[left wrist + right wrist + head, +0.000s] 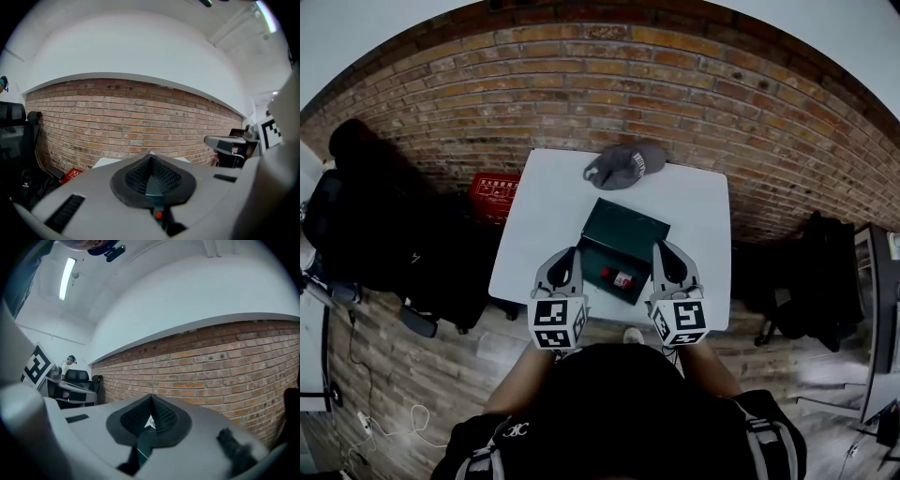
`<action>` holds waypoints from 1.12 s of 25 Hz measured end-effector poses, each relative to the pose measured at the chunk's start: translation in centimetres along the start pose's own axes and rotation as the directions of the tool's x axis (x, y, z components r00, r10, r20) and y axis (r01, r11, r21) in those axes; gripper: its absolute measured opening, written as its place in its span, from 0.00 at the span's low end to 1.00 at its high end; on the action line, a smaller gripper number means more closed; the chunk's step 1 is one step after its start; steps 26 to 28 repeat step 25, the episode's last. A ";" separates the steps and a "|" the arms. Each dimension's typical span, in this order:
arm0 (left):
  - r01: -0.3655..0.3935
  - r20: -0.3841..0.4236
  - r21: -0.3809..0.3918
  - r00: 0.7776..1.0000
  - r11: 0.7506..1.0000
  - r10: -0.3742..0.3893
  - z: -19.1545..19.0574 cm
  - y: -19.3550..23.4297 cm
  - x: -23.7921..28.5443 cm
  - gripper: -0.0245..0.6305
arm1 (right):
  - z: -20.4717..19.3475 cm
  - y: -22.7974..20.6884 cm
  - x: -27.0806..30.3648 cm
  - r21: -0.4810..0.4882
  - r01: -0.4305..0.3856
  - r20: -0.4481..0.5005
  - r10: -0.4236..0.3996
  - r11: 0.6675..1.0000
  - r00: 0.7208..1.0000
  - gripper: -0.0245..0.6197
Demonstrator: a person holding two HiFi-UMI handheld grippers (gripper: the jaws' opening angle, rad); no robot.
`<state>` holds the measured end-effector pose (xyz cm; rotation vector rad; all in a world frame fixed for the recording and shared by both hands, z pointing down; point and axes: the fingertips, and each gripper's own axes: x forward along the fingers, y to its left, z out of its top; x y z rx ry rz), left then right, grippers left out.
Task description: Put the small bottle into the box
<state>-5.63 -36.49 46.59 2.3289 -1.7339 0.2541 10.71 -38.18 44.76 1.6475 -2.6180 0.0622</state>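
A dark green box (pixel 628 228) lies open in the middle of the white table (pixel 698 220), its lid leaning toward the wall. The small bottle (pixel 619 277), red with a pale label, lies inside the box's near half. My left gripper (pixel 569 253) is just left of the box and my right gripper (pixel 662 247) just right of it, both low at the table's near edge. In the left gripper view the left gripper (pixel 151 155) has its jaws pressed together with nothing held. The right gripper (pixel 151 398) looks the same in the right gripper view. Each view shows only a dark green sliver below the pads.
A grey cap (pixel 625 166) lies at the table's far edge, near the brick wall (pixel 609 84). A red crate (pixel 494 195) sits on the floor to the left, beside dark chairs and bags (pixel 375 225). Another dark chair (pixel 820 272) stands to the right.
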 end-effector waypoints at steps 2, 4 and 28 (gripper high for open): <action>0.015 -0.003 0.004 1.000 1.000 -0.015 0.1 -0.4 0.3 0.05 | -0.3 -0.3 -0.3 0.007 0.011 -0.013 -0.010 1.000 1.000 0.08; 0.025 -0.005 0.008 1.000 1.000 -0.025 0.1 -0.7 0.4 0.05 | -0.3 -0.4 -0.6 0.014 0.017 -0.015 -0.017 1.000 1.000 0.08; 0.040 -0.010 0.015 0.999 0.999 -0.040 -0.2 -1.7 0.7 0.05 | -0.3 -1.4 -1.1 0.010 0.033 -0.006 -0.033 0.999 0.999 0.08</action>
